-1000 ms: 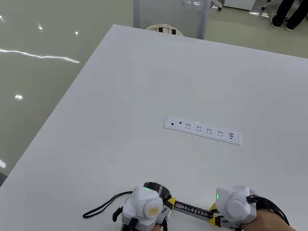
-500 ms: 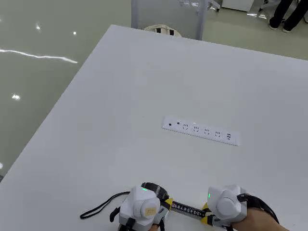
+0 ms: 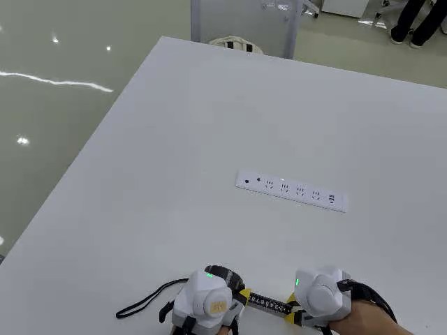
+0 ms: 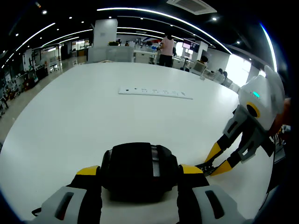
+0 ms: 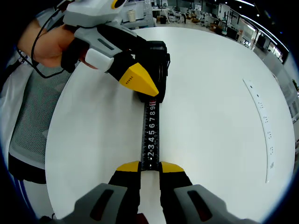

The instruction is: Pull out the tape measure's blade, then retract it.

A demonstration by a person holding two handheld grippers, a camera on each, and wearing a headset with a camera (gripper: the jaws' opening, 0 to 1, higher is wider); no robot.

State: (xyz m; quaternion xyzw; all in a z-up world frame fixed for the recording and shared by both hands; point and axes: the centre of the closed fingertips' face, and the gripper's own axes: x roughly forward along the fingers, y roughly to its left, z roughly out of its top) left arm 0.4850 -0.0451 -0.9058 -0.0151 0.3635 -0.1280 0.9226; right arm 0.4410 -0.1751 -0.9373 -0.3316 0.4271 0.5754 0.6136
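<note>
At the tabletop's [image 3: 244, 118] near edge the left claw [image 4: 140, 170] clamps the case [image 5: 156, 56] while the right claw [image 5: 150, 167], pinching the blade [image 5: 151, 135], has come closer, so retraction seems underway.

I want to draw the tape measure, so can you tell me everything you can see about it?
The tape measure has a chunky black case resting on the white table. The left gripper is shut on the case from both sides. A short, straight stretch of blade sticks out, printed with numbers 2 to 9. The right gripper pinches its end. A thin black strap trails from the case across the table.
</note>
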